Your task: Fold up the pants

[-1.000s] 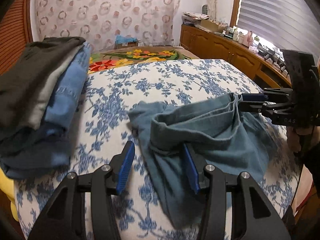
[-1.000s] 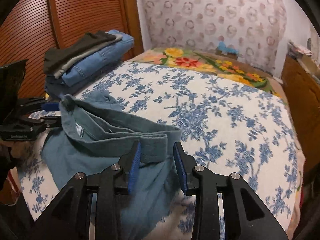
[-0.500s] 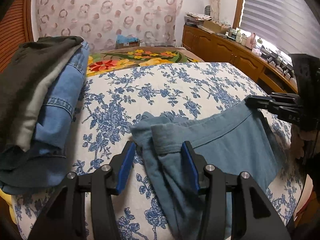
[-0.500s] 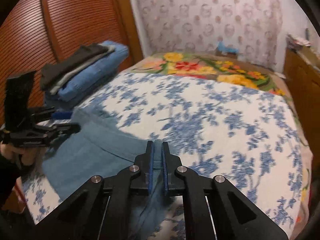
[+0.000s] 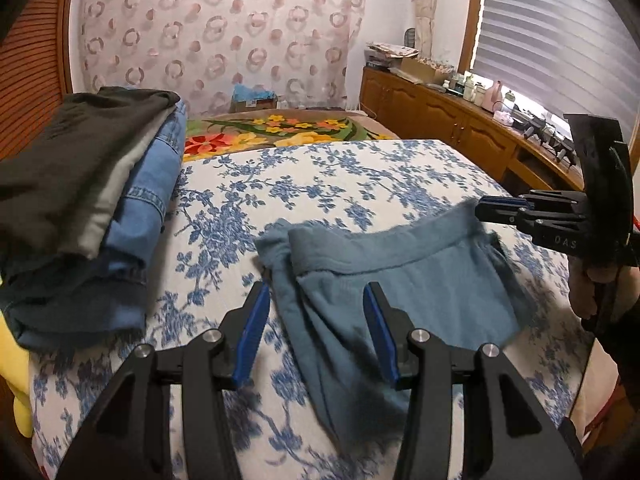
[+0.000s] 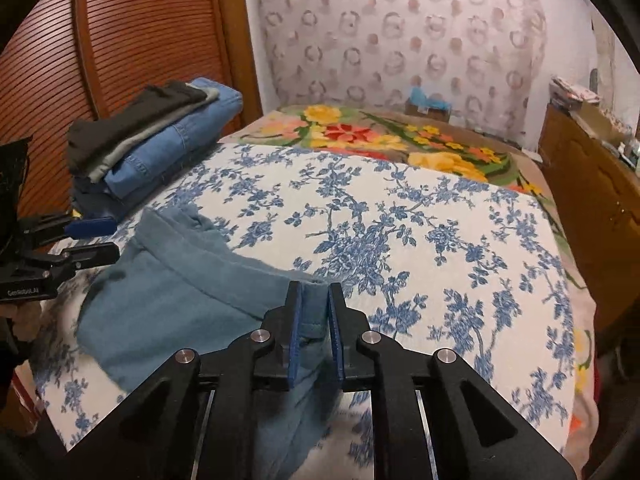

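Note:
Teal-blue pants lie on the flowered bedspread, waistband stretched sideways and the legs hanging toward me. My left gripper hovers open over the left waistband end; one pad is off the cloth and nothing is pinched. From the right wrist view it shows at the left edge, beside the pants. My right gripper has the right waistband corner between its pads. Its jaws are opening slightly, but the cloth still fills the gap. In the left wrist view the right gripper meets the raised corner.
A stack of folded clothes, dark on top and denim below, lies on the bed's left side against a slatted wooden door. A bright floral blanket covers the far end. Wooden cabinets line the right wall.
The right gripper went from open around the waistband to clamped on its corner, and now stands a little wider. The bunched waistband was pulled out straight and flatter. The left gripper stayed open.

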Tool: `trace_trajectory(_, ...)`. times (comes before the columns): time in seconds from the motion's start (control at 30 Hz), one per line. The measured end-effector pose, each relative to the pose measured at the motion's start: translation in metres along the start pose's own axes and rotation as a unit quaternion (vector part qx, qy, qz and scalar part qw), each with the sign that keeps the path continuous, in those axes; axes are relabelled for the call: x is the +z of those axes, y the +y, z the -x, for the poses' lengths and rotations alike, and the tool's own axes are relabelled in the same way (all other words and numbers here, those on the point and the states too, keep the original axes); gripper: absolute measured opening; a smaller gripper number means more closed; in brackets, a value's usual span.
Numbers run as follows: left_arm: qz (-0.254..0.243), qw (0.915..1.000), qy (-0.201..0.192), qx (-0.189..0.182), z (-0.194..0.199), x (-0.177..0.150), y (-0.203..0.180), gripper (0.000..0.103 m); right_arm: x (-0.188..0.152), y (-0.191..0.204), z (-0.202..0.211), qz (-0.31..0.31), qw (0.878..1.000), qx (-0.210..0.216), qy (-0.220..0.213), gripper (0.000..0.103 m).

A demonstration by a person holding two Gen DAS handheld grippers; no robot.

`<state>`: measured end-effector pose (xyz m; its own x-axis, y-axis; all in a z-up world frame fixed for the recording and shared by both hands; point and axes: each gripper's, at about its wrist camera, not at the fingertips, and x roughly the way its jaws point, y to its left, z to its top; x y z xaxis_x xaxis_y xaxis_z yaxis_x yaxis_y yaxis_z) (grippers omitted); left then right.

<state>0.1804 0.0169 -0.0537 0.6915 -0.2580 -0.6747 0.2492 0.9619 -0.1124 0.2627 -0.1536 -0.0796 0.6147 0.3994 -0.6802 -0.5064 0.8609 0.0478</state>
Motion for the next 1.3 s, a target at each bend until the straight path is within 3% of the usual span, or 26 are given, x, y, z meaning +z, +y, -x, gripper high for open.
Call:
trace_trajectory(0.5,0.003,1.0000,0.006,-0.007,0.020,-0.039,-0.023,0.047,-0.060,0.023,0.033,-0.041,0.999,-0.008,0.008,0.022)
trace_trajectory(0.67,0.008,0.9999,0.010,-0.008,0.020,-0.048,-0.023,0.047,-0.073,0.026,0.039,-0.049,0.998,-0.025,0.011,0.035)
trace_trajectory(0.87,0.021,0.9996,0.012,-0.013,0.022,-0.059,-0.018,0.048,-0.088,0.030,0.045,-0.064,0.997,-0.040,0.016,0.043)
trace_trajectory(1.13,0.030,0.9992,0.009,-0.024,0.029,-0.074,-0.019,0.047,-0.098,0.035,0.051,-0.057,0.998,-0.031,0.015,0.043)
trace_trajectory(1.3,0.019,0.9993,0.007,-0.032,0.028,-0.076,-0.023,0.029,-0.097,0.033,0.049,-0.055,0.998,-0.019,0.012,0.043)
